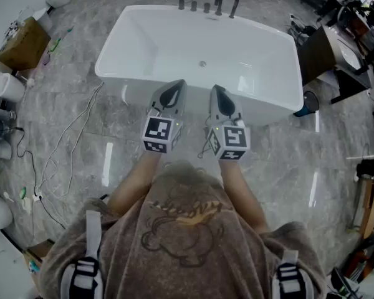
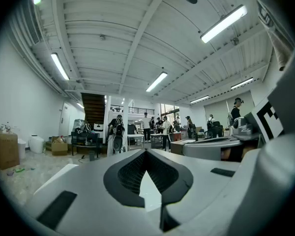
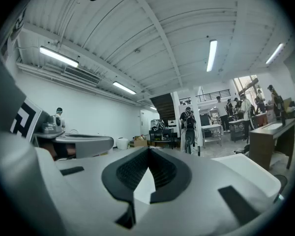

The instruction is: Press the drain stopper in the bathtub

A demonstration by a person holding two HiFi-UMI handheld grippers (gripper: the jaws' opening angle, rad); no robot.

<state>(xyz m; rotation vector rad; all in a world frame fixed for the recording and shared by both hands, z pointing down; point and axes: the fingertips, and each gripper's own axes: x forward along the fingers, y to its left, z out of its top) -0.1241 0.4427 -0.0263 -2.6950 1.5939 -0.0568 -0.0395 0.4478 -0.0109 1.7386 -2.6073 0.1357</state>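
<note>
A white freestanding bathtub [image 1: 143, 33] stands on the grey marble floor in the head view. Its small round metal drain stopper [image 1: 202, 63] sits in the middle of the tub floor. My left gripper [image 1: 174, 83] and right gripper [image 1: 215, 88] are held side by side over the tub's near rim, well short of the stopper and apart from it. Both are shut with nothing between the jaws. In the left gripper view the left gripper [image 2: 146, 151] points level across the room, and in the right gripper view so does the right gripper [image 3: 148, 149]; neither view shows the tub's inside.
Dark tap fittings [image 1: 207, 6] line the tub's far rim. Loose cables [image 1: 68, 148] run over the floor at left, near a cardboard box [image 1: 20, 43]. A dark desk [image 1: 327, 58] and a blue object [image 1: 309, 102] stand right of the tub. Several people [image 2: 146, 124] stand far off.
</note>
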